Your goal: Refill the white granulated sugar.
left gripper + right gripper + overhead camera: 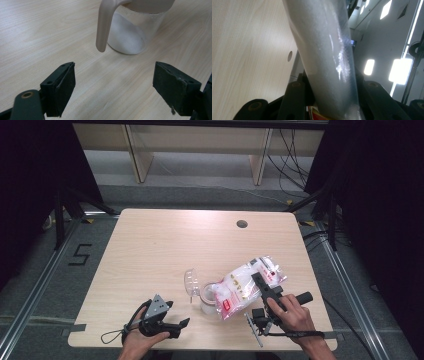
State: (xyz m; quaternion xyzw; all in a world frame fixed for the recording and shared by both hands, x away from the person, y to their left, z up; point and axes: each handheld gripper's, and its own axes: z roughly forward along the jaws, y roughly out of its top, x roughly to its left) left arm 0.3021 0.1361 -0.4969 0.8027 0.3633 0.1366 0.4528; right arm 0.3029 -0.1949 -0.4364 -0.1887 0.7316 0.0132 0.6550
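Powder is showing through the bag pinched by the right tool, tilted over the jug; left tool is resting spread near the desk's front edge.

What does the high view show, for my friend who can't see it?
The right gripper tips a clear bag of white powder over a cup on a wooden table. The left gripper waits open nearby.

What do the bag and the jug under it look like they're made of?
Bag: thin clear plastic film, glossy; it creases, glints, and white grains show through. Jug: probably rigid clear plastic, smooth; the white powder inside shows through the wall. Its handle looks like opaque beige plastic, matte.
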